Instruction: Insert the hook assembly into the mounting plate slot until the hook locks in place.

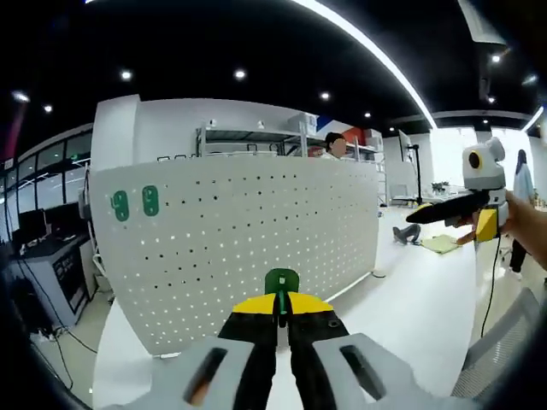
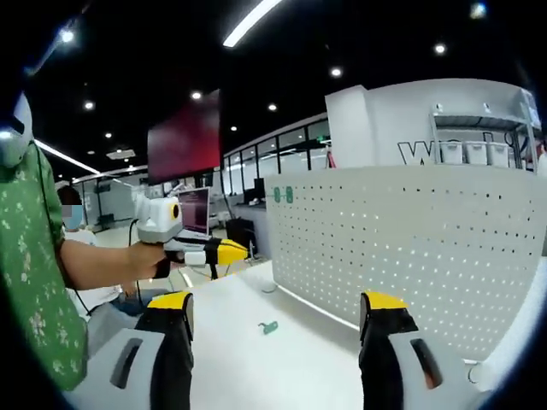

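Note:
A white perforated mounting plate (image 1: 248, 239) stands upright on a white table (image 1: 410, 316), with two green hooks (image 1: 135, 203) fixed near its upper left corner. My left gripper (image 1: 282, 309) is shut on a third green hook (image 1: 281, 280), held a short way in front of the plate's lower middle. The right gripper (image 1: 438, 211) hovers off to the right in a hand. In the right gripper view, my right gripper (image 2: 278, 314) is open and empty above the table (image 2: 256, 367). Another green hook (image 2: 269, 327) lies loose on the table ahead of it. The left gripper (image 2: 224, 250) shows at the left, the plate (image 2: 410, 248) at the right.
A person in a green patterned sleeve (image 2: 34, 282) is at the left edge. Beyond the plate stand metal shelves (image 1: 256, 141) and a desk with monitors (image 1: 38, 248). A seated person (image 2: 73, 231) and a laptop (image 2: 195, 211) are behind the table.

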The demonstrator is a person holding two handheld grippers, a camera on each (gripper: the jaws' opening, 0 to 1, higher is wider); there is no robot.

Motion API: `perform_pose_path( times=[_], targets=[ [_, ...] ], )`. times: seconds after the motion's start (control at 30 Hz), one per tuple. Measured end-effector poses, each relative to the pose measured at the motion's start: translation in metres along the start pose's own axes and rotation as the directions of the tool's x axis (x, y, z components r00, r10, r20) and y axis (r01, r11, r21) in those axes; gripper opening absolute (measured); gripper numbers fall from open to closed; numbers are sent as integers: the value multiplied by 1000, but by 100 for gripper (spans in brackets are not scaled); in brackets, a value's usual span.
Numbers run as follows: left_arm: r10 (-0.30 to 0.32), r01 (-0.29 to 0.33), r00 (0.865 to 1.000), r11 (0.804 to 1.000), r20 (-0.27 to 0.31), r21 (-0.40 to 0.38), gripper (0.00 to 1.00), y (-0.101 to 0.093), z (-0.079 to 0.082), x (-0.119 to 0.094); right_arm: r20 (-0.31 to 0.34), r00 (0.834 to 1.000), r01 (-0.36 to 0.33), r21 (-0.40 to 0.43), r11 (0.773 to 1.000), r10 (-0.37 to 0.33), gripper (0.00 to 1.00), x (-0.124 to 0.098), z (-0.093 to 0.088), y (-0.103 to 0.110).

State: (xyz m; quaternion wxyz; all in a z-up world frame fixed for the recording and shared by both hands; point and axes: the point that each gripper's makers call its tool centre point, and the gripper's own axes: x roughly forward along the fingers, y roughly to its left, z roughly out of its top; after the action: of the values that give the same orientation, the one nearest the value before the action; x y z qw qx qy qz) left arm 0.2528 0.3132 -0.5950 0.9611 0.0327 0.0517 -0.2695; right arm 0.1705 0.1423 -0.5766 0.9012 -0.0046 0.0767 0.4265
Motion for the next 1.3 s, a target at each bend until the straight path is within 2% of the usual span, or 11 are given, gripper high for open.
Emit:
perform_pose_path(
  times=[0.2, 0.53, 0.73, 0.93, 1.1, 1.3],
  targets=[
    [53, -52, 998, 998, 35, -38, 3, 20, 16, 7, -3, 1000, 11, 1, 1000, -11, 83, -14, 0, -2],
    [124, -115, 989, 987, 78, -110, 3, 41, 36, 16, 2, 999, 43, 4, 999, -43, 85, -37, 1, -7],
    [190, -173, 973, 976, 132, -131, 3, 54, 62, 27, 21, 998, 62, 0, 998, -62, 85, -48, 10, -11],
    [252, -230, 955, 963, 158, -142, 3, 67, 80, 42, 30, 997, 75, -12, 997, -75, 85, -55, 16, -13],
    [286, -265, 946, 953, 153, -144, 3, 77, 89, 61, 42, 996, 79, -28, 996, -78, 86, -59, 22, -12],
    [330, -310, 935, 939, 133, -147, 3, 92, 87, 75, 57, 995, 84, -34, 996, -82, 86, -60, 28, -13]
  ],
)
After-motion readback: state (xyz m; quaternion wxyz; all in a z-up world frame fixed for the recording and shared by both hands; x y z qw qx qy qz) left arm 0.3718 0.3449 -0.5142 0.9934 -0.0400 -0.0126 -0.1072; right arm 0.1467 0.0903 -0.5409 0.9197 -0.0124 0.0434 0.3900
